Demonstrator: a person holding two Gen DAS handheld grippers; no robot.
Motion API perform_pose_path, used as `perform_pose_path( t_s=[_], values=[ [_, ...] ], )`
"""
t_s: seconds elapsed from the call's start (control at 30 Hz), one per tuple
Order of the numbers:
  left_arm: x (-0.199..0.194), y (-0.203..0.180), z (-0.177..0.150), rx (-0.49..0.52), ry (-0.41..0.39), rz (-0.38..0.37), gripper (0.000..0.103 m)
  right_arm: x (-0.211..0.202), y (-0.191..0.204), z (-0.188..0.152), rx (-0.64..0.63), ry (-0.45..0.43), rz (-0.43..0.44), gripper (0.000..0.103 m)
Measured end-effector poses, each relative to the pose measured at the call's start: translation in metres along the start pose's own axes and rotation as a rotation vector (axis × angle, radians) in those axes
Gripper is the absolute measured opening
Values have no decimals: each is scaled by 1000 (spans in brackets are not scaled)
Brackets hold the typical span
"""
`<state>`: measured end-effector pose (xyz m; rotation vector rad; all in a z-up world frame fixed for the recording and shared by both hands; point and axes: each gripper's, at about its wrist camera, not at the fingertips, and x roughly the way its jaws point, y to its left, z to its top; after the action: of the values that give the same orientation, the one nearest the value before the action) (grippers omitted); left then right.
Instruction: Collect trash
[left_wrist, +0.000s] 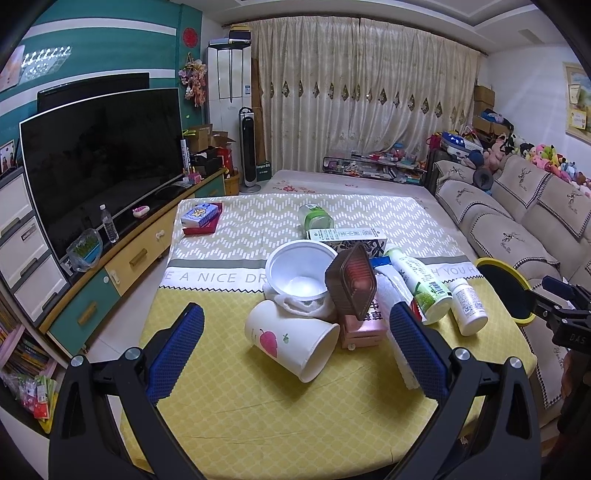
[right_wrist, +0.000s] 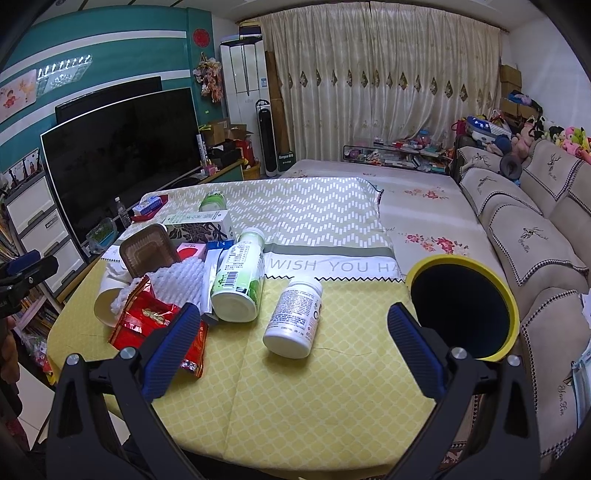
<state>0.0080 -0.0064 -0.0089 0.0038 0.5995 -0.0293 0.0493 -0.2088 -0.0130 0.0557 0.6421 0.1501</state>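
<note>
- By the look of it, collecting has barely begun: the trash pile sits on the yellow tablecloth (right_wrist: 314, 398), and I can't tell whether the yellow-rimmed bin (right_wrist: 463, 306) holds anything, its inside being black.
- The left gripper (left_wrist: 297, 354) has its tongs apart and empty, framing the tipped paper cup (left_wrist: 291, 341) at 12 o'clock.
- The right gripper (right_wrist: 291, 347) is likewise spread and empty, with the white pill bottle (right_wrist: 293, 317) lying between its tips and the bin at 2 o'clock.
- Left to gather: the white bowl (left_wrist: 299, 273), brown plastic tray (left_wrist: 352, 284), green-labelled drink bottle (right_wrist: 240, 275), red foil wrapper (right_wrist: 155, 325) and foam netting (right_wrist: 177, 280).
- The pile overlaps, so lower items are partly hidden; the bin's base is out of sight.
</note>
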Motion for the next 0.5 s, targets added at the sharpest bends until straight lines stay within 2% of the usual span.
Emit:
perform_pose_path(
  t_s=[0.5],
  values=[
    [1, 3, 0, -1, 6, 2, 99, 6, 3, -1, -2, 15, 4, 97]
  ],
)
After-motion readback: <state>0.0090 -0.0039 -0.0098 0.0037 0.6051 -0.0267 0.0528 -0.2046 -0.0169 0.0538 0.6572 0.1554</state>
